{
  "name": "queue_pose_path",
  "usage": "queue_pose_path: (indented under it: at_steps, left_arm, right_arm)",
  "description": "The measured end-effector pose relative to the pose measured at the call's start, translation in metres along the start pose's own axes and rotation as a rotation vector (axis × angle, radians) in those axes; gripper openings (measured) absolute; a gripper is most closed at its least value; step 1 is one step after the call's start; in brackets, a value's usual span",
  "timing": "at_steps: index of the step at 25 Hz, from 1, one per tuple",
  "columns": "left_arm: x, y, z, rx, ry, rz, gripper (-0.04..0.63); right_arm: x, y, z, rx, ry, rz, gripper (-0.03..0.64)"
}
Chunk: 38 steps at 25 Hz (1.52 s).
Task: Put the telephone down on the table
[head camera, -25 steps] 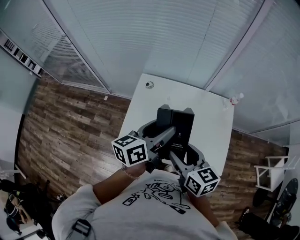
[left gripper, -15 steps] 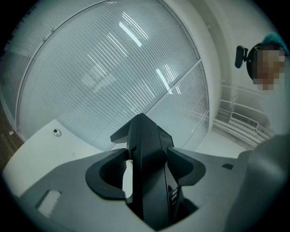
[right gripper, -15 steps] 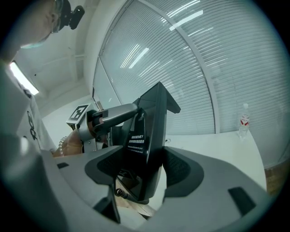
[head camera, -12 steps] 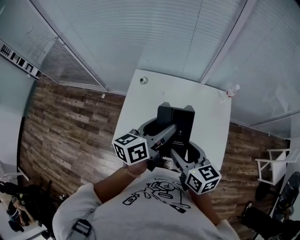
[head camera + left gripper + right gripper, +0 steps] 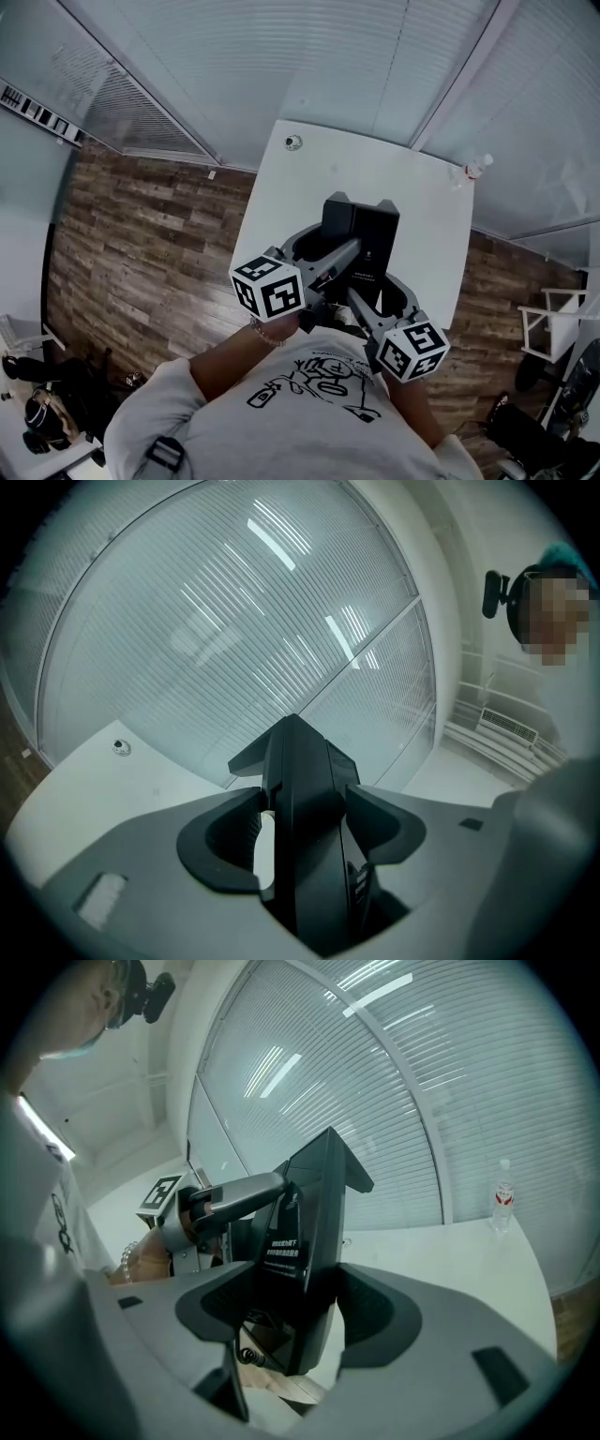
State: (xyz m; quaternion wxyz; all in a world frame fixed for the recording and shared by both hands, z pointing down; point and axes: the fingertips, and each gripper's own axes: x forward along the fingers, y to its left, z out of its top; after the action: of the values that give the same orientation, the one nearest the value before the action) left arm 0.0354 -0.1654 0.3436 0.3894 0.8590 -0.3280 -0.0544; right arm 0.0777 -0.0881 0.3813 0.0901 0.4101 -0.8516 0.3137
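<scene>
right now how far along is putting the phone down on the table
Done: the telephone is gripped from both sides, the left gripper and right gripper each shut on it. In hand: it is held upright over the white table, apparently not resting on it. Left: lower it onto the table, then open both grippers.

A white rectangular worktop (image 5: 412, 187) stood on a brown wood-plank floor (image 5: 131, 244), its far edges close to glass walls with pale horizontal blinds (image 5: 309, 66). A clear plastic bottle (image 5: 476, 167) stood at its far right corner.
</scene>
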Motion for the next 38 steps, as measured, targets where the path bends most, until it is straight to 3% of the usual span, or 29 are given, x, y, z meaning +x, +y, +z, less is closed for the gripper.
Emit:
queue_pose_path:
  at_steps: [23,38]
  left_arm:
    - [-0.004,0.032,-0.065,-0.067,0.073,0.038,0.275]
    - [0.016,0.081,-0.088,-0.072,0.099,0.05,0.275]
  right_arm:
    - [0.003,-0.013,-0.066,0.075,0.093,-0.016,0.263]
    - [0.04,-0.044,-0.096,0.104,0.12,-0.026,0.264]
